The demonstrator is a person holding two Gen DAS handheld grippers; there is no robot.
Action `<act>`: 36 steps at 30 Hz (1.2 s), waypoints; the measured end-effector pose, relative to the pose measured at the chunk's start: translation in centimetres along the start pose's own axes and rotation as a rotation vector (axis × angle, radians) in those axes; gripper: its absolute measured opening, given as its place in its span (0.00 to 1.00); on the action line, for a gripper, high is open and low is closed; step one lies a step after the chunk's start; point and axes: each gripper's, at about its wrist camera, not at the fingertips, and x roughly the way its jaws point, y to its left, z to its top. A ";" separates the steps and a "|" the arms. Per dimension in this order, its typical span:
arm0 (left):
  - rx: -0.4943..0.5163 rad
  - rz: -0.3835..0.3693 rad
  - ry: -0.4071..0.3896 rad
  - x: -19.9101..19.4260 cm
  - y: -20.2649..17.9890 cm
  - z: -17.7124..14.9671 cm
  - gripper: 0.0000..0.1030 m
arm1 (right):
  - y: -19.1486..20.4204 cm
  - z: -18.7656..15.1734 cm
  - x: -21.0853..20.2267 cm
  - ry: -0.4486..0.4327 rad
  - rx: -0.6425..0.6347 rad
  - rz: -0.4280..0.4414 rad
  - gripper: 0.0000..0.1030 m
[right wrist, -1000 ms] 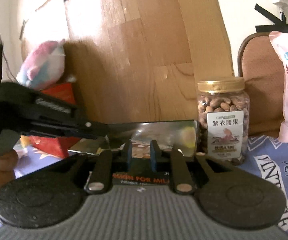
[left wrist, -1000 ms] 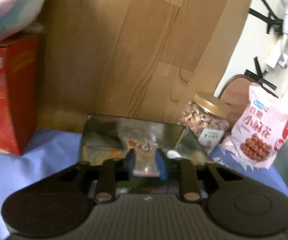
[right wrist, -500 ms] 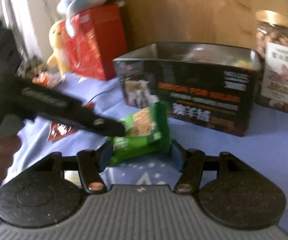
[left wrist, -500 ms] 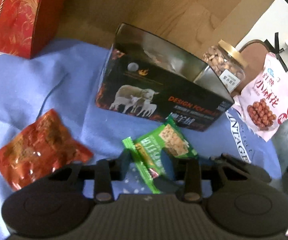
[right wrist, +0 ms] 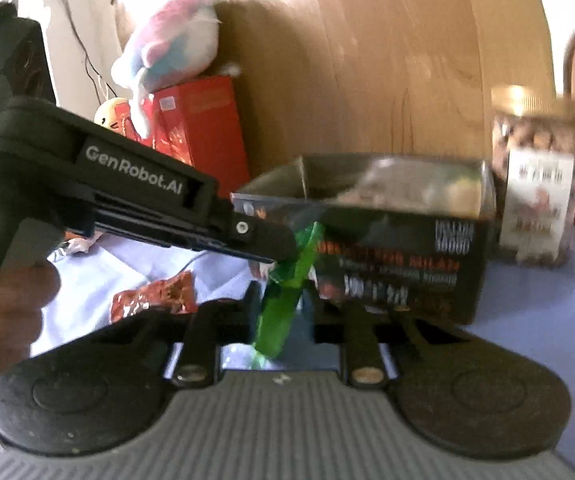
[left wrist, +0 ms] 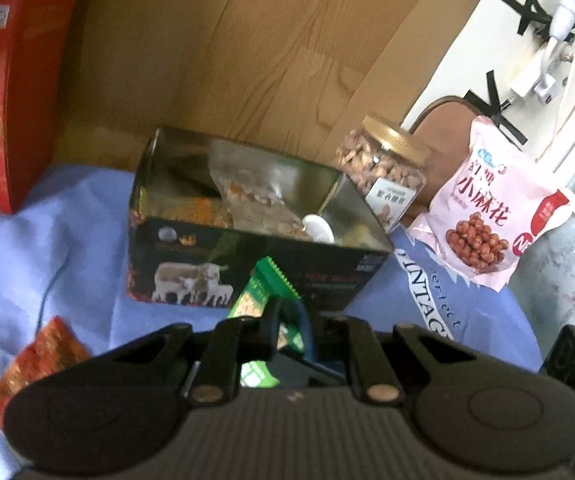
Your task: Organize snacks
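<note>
Between both closed claws (left wrist: 287, 320), green snack packet (left wrist: 265, 292), before the tin (left wrist: 191, 248).

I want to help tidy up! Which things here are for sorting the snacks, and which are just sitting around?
For the job:
green packet, held in the left gripper
black tin
red packet
nut jar
pink snack bag

Just lying about:
plush toy
red box
blue cloth
chair
</note>
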 end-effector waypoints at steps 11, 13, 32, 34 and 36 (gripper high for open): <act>0.082 -0.039 -0.143 -3.9 -3.2 1.5 0.16 | -2.0 2.1 -3.6 -0.151 0.240 0.136 0.20; 0.140 -0.027 -0.188 -4.3 -5.0 2.7 0.18 | -1.9 3.4 -4.2 -0.231 0.217 0.104 0.20; -0.102 0.217 -0.275 -7.6 4.4 0.0 0.28 | -2.1 3.4 -4.8 -0.360 0.188 -0.079 0.42; -0.165 0.272 -0.249 -8.9 6.8 -1.5 0.28 | -1.0 2.9 -4.0 -0.264 0.202 0.039 0.43; -0.222 0.299 -0.212 -9.5 8.7 -2.9 0.28 | 0.7 2.4 -2.1 -0.150 0.178 0.118 0.43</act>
